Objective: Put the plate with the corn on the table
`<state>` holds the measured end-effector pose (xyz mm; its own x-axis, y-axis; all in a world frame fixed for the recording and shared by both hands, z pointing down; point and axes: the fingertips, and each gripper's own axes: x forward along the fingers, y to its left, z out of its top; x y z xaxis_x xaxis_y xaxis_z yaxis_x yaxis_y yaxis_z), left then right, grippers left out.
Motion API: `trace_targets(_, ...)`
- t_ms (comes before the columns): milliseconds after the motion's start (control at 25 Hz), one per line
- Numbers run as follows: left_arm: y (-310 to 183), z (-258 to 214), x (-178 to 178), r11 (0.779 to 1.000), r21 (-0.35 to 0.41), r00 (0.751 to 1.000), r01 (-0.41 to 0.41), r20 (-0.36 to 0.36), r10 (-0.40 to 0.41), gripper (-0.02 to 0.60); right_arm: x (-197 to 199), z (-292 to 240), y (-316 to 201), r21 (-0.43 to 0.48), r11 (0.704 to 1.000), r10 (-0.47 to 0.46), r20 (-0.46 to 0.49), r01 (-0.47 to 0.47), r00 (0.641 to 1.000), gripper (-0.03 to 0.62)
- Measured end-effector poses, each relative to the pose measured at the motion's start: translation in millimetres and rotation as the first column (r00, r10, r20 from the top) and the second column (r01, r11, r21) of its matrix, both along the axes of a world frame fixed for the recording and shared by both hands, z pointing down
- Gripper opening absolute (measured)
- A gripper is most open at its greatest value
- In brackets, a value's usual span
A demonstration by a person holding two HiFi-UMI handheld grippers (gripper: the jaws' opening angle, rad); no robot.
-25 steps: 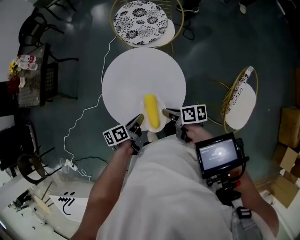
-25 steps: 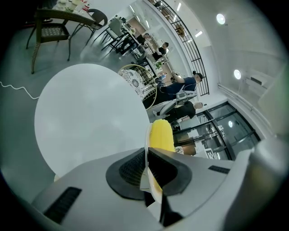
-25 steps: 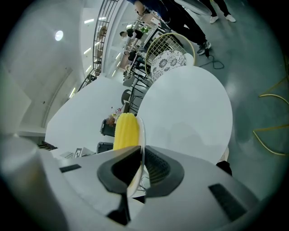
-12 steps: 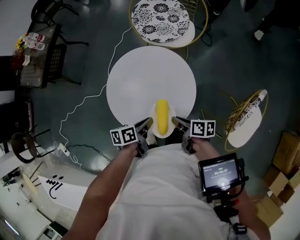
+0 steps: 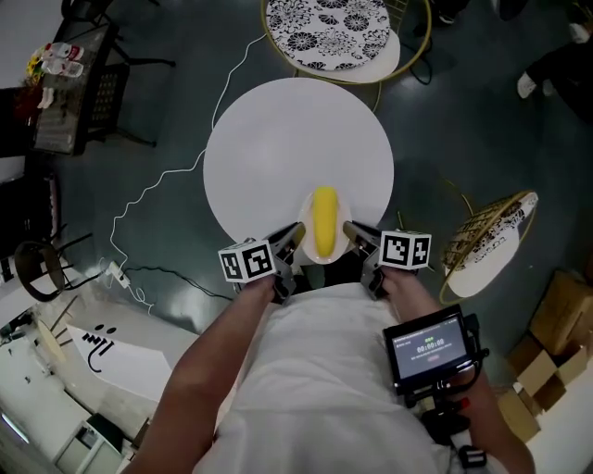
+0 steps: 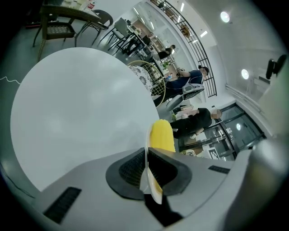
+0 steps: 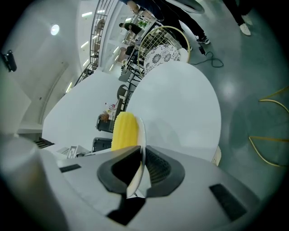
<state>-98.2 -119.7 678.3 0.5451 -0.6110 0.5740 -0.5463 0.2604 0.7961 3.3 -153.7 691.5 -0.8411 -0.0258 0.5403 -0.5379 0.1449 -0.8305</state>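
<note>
A small white plate carries a yellow corn cob and hangs over the near edge of the round white table. My left gripper is shut on the plate's left rim, and my right gripper is shut on its right rim. In the left gripper view the plate rim runs edge-on between the jaws with the corn beyond it. The right gripper view shows the same from the other side: the plate rim clamped, the corn to its left, the table behind.
A floral-cushioned chair stands beyond the table, and a gold wire chair lies to the right. A white cable trails across the dark floor at left. A dark side table stands at far left. People are in the background.
The plate with the corn has stayed clamped in both grippers while the view shifted; the table now sits slightly lower and closer under the plate.
</note>
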Motion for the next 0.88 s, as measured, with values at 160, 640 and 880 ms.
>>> trace_targets(160, 6.1, -8.1, -1.7, 0.999, 0.012, 0.999, 0.03, 0.015, -0.031, 0.025, -3.4, -6.3, 3.0, 0.018, 0.999, -0.033, -0.011, 0.033, 0.999, 0.031)
trace_targets(640, -39.6, 31.9, -37.1, 0.99, 0.007, 0.988, 0.138, 0.07, -0.138, 0.025, -41.9, 32.6, -55.3, 0.027, 0.992, -0.125, -0.034, 0.126, 0.992, 0.031)
trace_targets(880, -58.3, 42.0, -53.0, 0.987, 0.007, 0.981, 0.164, 0.1, -0.163, 0.025, -58.6, 40.8, -78.0, 0.048, 0.986, -0.156, -0.057, 0.159, 0.986, 0.031)
